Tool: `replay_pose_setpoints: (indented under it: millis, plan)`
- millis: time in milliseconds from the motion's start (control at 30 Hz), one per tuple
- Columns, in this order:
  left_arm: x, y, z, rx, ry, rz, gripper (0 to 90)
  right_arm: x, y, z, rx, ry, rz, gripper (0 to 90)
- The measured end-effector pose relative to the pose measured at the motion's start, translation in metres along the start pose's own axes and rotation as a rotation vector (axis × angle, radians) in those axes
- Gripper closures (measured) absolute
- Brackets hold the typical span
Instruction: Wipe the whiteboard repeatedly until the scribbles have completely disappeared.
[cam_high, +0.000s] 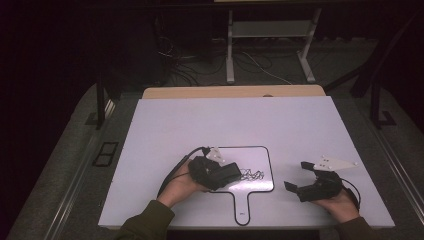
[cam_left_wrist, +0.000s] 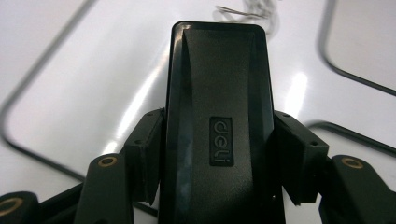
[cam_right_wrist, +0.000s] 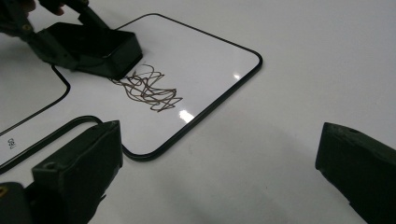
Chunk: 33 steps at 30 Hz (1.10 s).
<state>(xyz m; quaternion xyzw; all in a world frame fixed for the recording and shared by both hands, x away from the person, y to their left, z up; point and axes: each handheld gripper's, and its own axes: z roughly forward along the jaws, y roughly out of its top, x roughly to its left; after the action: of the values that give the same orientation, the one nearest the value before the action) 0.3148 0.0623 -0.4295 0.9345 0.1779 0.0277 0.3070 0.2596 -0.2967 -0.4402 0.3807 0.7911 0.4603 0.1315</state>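
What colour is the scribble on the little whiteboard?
Dark brown scribble, clearest in the right gripper view, beside the eraser.

A handled whiteboard (cam_high: 260, 172) is laid flat on the table (cam_high: 200, 125), toward its near edge, with the handle pointed at the person. An eraser (cam_high: 226, 172) is set on the board's left part, clamped in the left gripper (cam_high: 220, 175), and a scribble (cam_high: 251, 175) is found just to its right. The right gripper (cam_high: 299, 176) is held off the board, to its right, above the table.
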Motion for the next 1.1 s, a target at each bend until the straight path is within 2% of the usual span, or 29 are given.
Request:
replay_pose_setpoints:
  millis: [67, 133, 200, 300, 367, 400, 500, 533, 567, 633, 667, 733, 933, 1067, 1100]
  plan:
    - [-0.002, 0.0, 0.0, 0.004, 0.002, 0.006, 39.1, 0.0, 0.0, 0.0, -0.002, 0.001, -0.004, 0.0]
    - [0.003, 0.001, 0.0, 0.004, -0.007, 0.004, 39.2, 0.0, 0.0, 0.0, -0.003, 0.0, -0.004, 0.0]
    - [0.017, 0.004, 0.002, -0.007, 0.03, -0.027, 39.1, 0.0, 0.0, 0.0, 0.001, -0.001, -0.002, 0.0]
    - [0.029, 0.006, 0.003, -0.015, 0.042, -0.055, 39.2, 0.0, 0.0, 0.001, 0.002, -0.001, -0.004, 0.0]
    - [0.029, 0.006, 0.003, -0.012, 0.045, -0.052, 39.2, 0.0, 0.0, 0.001, 0.002, -0.001, -0.005, 0.0]
    - [0.023, 0.006, 0.003, -0.004, 0.051, -0.046, 39.2, 0.0, 0.0, 0.001, 0.002, 0.0, -0.004, 0.0]
    - [0.009, 0.002, 0.001, 0.008, 0.024, -0.013, 39.2, 0.0, 0.0, 0.0, 0.001, -0.002, 0.001, 0.0]
    - [0.009, 0.002, 0.001, 0.008, 0.024, -0.013, 39.2, 0.0, 0.0, 0.0, 0.001, -0.002, 0.001, 0.0]
    - [0.0, 0.001, 0.0, 0.013, 0.01, 0.008, 39.2, 0.0, 0.0, 0.0, 0.0, 0.0, -0.001, 0.0]
    - [-0.002, 0.001, 0.0, 0.016, 0.014, 0.016, 39.2, 0.001, 0.0, 0.0, -0.001, 0.0, -0.003, 0.0]
    - [-0.002, 0.002, 0.0, 0.026, 0.013, 0.022, 39.2, 0.001, 0.0, 0.0, -0.001, 0.0, -0.003, 0.0]
    - [0.004, 0.004, 0.001, 0.016, 0.006, 0.012, 39.2, 0.001, 0.0, 0.0, 0.001, 0.0, -0.004, 0.0]
    - [0.03, 0.009, 0.006, -0.01, 0.049, -0.058, 39.2, 0.0, 0.0, 0.001, 0.002, -0.002, -0.006, 0.0]
    - [0.023, 0.009, 0.004, 0.014, 0.043, -0.028, 39.2, 0.0, 0.0, 0.001, 0.004, -0.001, -0.007, 0.0]
    - [0.012, 0.008, 0.004, 0.021, 0.022, -0.001, 39.2, 0.0, 0.0, 0.001, 0.004, 0.0, -0.006, 0.0]
